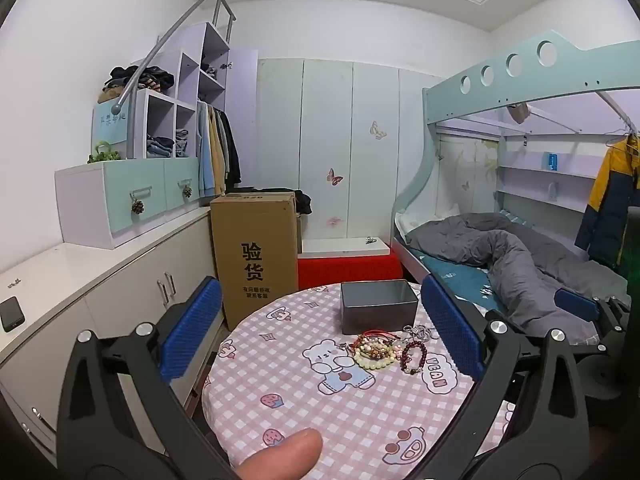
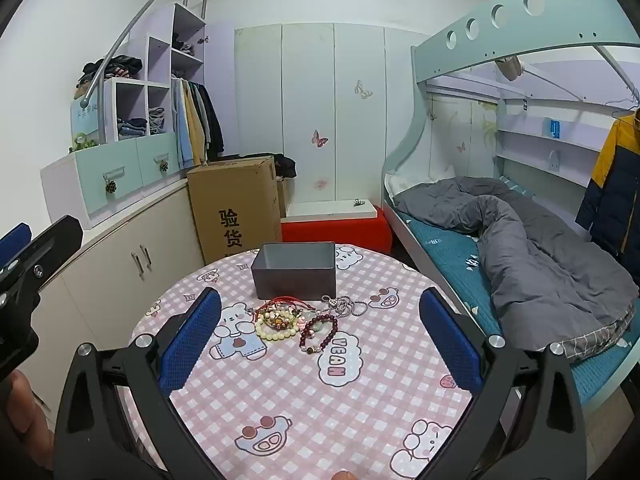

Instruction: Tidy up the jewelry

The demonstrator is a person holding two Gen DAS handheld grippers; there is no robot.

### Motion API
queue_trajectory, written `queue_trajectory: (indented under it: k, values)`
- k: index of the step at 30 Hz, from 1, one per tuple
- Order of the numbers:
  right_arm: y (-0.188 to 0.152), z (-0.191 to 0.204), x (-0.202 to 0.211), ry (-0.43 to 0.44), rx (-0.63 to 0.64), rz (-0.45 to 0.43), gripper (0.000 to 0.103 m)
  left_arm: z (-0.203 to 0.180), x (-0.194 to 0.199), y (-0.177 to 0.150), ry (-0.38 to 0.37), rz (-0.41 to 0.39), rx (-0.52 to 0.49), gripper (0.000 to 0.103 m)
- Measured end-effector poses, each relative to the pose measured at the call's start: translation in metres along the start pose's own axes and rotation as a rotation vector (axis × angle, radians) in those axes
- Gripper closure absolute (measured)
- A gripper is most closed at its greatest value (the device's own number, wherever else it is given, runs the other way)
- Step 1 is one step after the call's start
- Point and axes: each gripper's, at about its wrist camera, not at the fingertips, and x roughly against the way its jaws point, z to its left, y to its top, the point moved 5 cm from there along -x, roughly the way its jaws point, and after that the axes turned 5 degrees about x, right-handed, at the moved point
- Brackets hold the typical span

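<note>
Several bracelets [image 2: 298, 322] lie heaped ahead of us, touching the open grey box [image 2: 294, 269] just beyond — our right gripper [image 2: 320, 344], wide open and empty, faces them squarely, nearer than the equally open, empty left gripper [image 1: 320, 336], with bare tablecloth [image 2: 300, 408] between.

At ten o'clock we see a brown cardboard box [image 1: 256, 252] beside the white cabinets [image 1: 120, 280]. At three o'clock, a grey duvet [image 2: 532, 248] lies on the bunk bed [image 2: 448, 248]; a yellow jacket [image 1: 612, 200] hangs near.
</note>
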Motion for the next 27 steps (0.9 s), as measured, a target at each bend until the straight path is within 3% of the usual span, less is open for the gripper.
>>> queue_trajectory:
  k: [27]
  values:
    - [0.014, 0.001, 0.016, -0.016, 0.023, -0.047, 0.008, 0.005, -0.001, 0.001, -0.006, 0.009, 0.029, 0.006]
